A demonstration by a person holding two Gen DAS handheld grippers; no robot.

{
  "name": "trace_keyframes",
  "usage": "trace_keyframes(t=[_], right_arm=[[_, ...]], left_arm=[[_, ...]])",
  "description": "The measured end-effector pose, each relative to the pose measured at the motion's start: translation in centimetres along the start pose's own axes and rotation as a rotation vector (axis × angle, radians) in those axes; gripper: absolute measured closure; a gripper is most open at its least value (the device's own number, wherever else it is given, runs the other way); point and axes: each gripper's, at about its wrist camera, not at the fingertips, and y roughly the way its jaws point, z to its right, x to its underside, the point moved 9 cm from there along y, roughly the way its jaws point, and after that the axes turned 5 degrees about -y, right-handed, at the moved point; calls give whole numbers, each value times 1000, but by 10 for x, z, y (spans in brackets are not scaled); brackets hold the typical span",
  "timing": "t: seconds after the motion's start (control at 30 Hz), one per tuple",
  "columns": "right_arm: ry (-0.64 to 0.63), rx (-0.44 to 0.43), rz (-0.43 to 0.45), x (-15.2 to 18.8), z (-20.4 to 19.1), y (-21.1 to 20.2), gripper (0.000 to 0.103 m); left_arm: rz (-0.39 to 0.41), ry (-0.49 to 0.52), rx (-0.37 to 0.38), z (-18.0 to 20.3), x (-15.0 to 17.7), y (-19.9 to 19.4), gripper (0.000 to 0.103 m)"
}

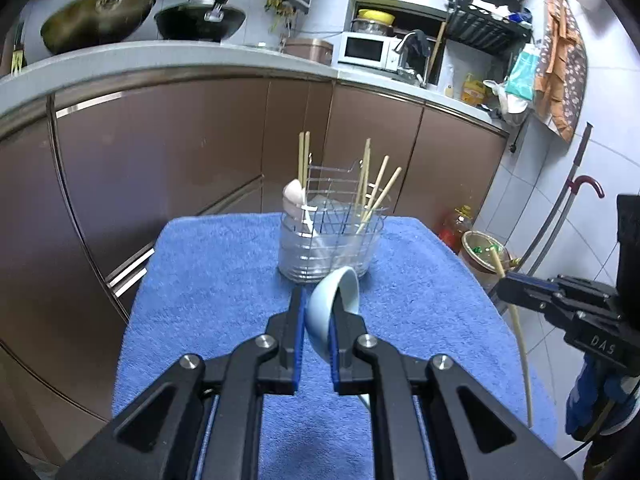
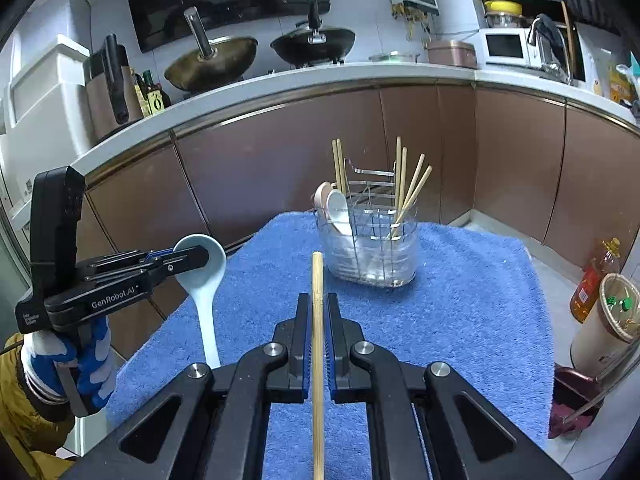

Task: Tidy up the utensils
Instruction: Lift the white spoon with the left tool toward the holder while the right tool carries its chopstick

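Note:
In the left wrist view my left gripper (image 1: 319, 300) is shut on the bowl of a light blue ceramic spoon (image 1: 340, 284), held above the blue towel (image 1: 208, 280). The right wrist view shows that spoon (image 2: 208, 300) hanging handle-down from the left gripper (image 2: 204, 254). My right gripper (image 2: 318, 300) is shut on a bamboo chopstick (image 2: 317, 272), which also shows in the left wrist view as the chopstick (image 1: 522, 348) in the right gripper (image 1: 500, 282). Ahead, a clear holder (image 1: 304, 264) (image 2: 400, 268) with a wire insert holds several chopsticks, a pink spoon and a white spoon.
Brown cabinets (image 2: 280, 168) and a counter with two woks (image 2: 212, 60) stand behind the towel-covered table. On the floor to the right are an oil bottle (image 2: 592, 280) and a lined bin (image 2: 608, 320). A gloved hand (image 2: 92, 360) grips the left gripper's handle.

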Motion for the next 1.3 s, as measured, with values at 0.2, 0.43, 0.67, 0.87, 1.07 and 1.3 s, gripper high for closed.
trace_keyframes(t=[0.2,0.43,0.67,0.87,1.07,1.3], right_arm=[[-2,2,82,-13,-1,-18,97],[9,12,159,-32,5,-24,97],[22,30,220,-59,22,-19,97],[12,35,302,-99,31,-9,97],[-11,25,376,-143,38,6,97],[19,54,488,-186,61,26,97]], left_arm=[[57,59,-26,16,-10,-17,94],[102,121,-37,32,-22,-20,94],[122,157,-12,51,-37,-7,94],[144,173,-2,58,-62,12,94],[181,168,4,61,-95,31,94],[267,50,-6,40,-155,53,94]])
